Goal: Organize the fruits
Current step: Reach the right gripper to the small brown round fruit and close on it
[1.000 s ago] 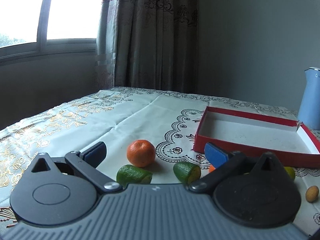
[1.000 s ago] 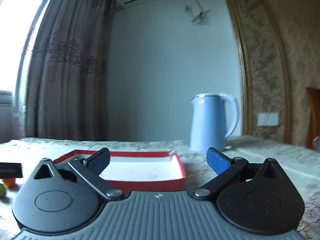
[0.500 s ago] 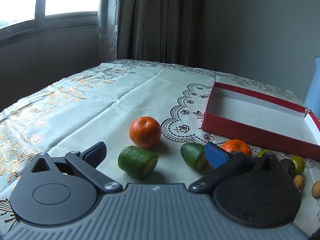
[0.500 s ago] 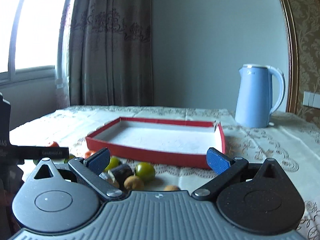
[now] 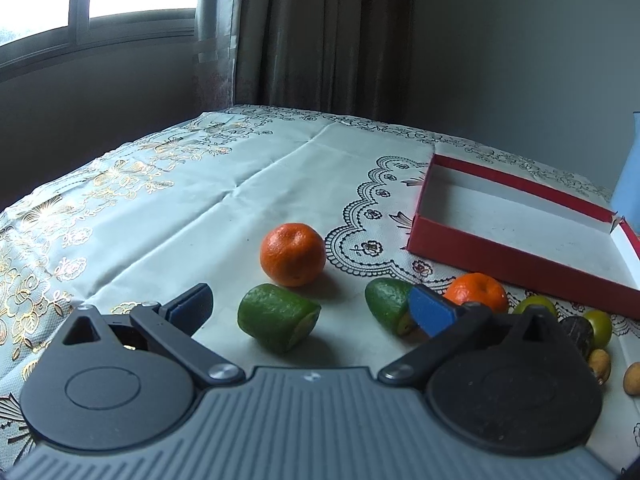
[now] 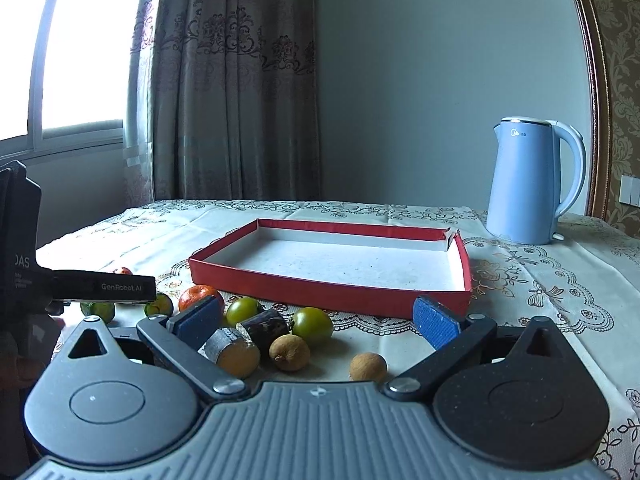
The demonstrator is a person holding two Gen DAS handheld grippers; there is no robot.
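Hovering over the table (image 5: 192, 216), your left tongs (image 5: 312, 308) gape wide and empty, the green cut fruit (image 5: 278, 322) lying between their tips; your right tongs (image 6: 318, 318), equally open, hold nothing. Next, probably, close on it and carry it rightward to the red tray (image 5: 520, 264).

In my right wrist view, the black flat bar of my left gripper (image 6: 104, 287) carries the white marking "GenRobot.AI". The black housing block (image 6: 18, 240) it joins to shows the letters "DAS", cut off at the frame edge, with smaller lines beneath that I cannot read. The pale blue plastic electric kettle (image 6: 528, 180) bears a small blue logo near its rim, too small to read.
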